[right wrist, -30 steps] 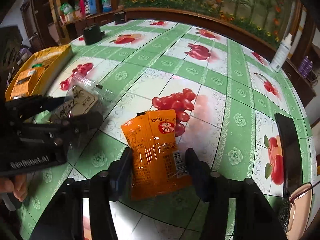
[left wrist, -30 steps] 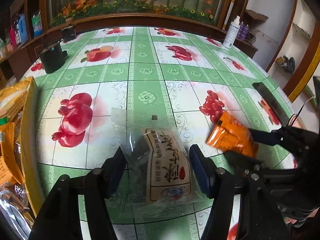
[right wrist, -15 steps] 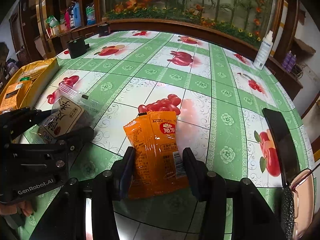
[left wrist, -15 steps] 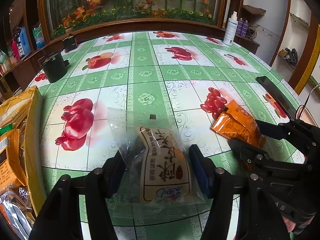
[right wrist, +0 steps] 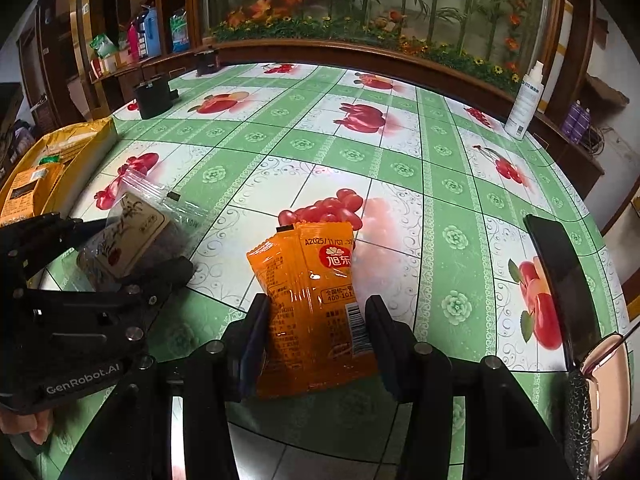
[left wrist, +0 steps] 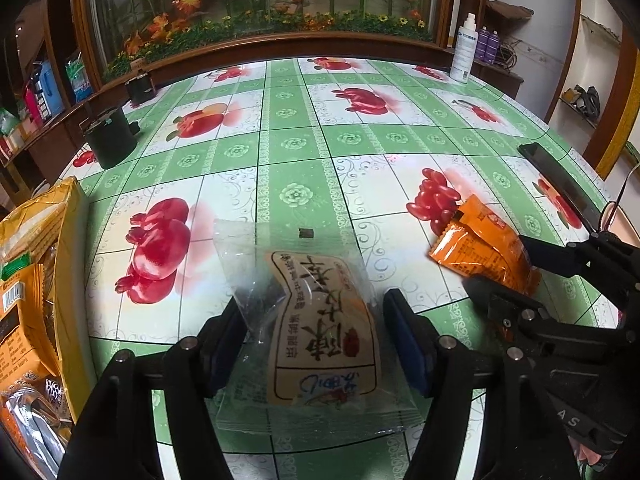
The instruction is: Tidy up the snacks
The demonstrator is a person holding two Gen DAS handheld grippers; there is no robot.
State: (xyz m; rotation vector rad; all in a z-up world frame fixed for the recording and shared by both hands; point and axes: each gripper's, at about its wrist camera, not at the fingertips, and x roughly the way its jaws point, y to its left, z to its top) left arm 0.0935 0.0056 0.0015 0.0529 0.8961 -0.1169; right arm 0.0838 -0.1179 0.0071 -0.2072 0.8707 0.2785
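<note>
My left gripper (left wrist: pixel 316 320) is shut on a clear snack packet with a beige label (left wrist: pixel 320 320), lifted over the green fruit-print table (left wrist: pixel 288 152). The packet also shows in the right wrist view (right wrist: pixel 132 236), held by the left gripper (right wrist: pixel 132 256). My right gripper (right wrist: pixel 316 320) is shut on an orange snack packet (right wrist: pixel 312 304), raised over the table. The orange packet also shows in the left wrist view (left wrist: pixel 484 248), between the right gripper's fingers (left wrist: pixel 500 276). A yellow box of snacks (left wrist: pixel 44 280) stands at the left; it shows in the right wrist view too (right wrist: pixel 52 168).
A black phone (right wrist: pixel 560 276) and a pink case (right wrist: pixel 600 392) lie at the table's right edge. A black container (left wrist: pixel 110 140) stands at the far left. A white spray bottle (left wrist: pixel 462 54) stands at the far right. A planter wall borders the back.
Both grippers have risen and drawn back a little with their packets held. The views have tilted up, showing more of the far table and planter.
</note>
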